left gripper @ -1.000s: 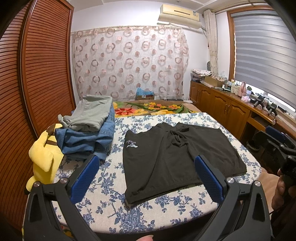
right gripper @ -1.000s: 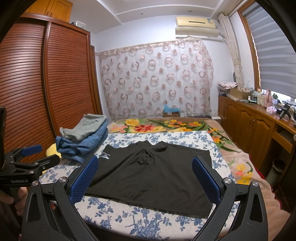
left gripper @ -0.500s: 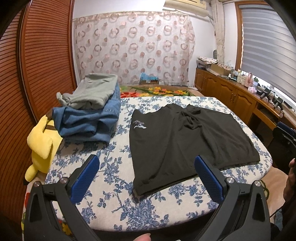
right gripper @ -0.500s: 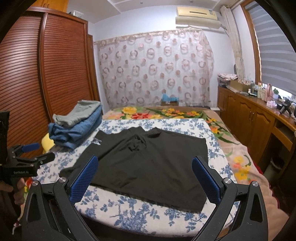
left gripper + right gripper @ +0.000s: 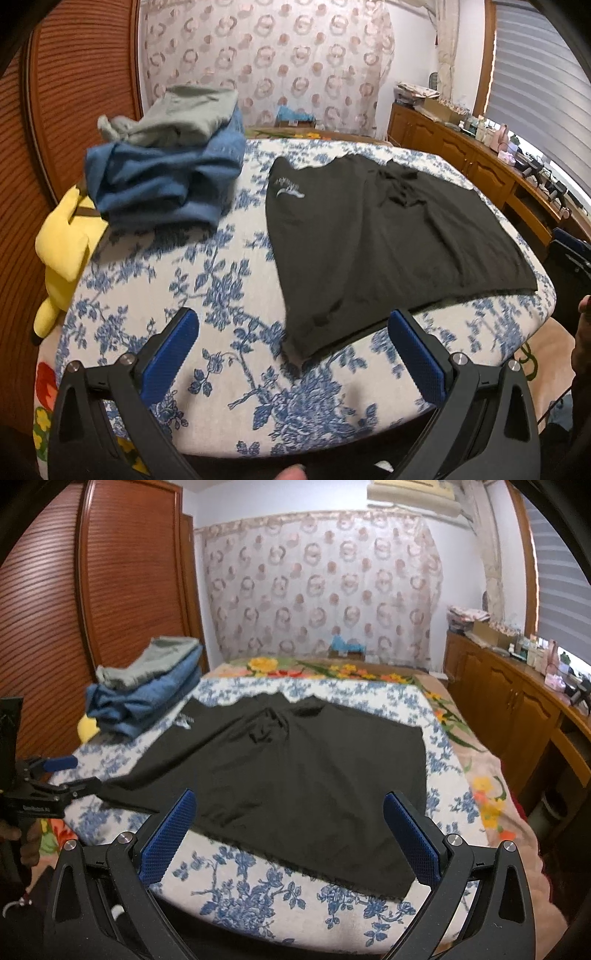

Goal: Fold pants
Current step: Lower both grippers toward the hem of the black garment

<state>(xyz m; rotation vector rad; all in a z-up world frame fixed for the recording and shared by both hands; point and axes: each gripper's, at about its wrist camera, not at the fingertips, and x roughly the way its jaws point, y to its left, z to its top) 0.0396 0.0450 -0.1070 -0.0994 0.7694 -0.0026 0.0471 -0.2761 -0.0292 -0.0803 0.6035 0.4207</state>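
I am holding my left gripper (image 5: 291, 345) and my right gripper (image 5: 286, 829) with jaws spread wide and empty, hovering just short of the black pants (image 5: 376, 236) lying flat ahead of both on the floral cloth (image 5: 207, 295). I judge I am approaching for the first fold. Next, each gripper needs to reach the near hem and pinch it.

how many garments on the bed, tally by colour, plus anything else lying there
black shorts: 1
blue denim garment: 1
grey-green garment: 1
yellow plush toy: 1
total: 4 (3 garments, 1 toy)
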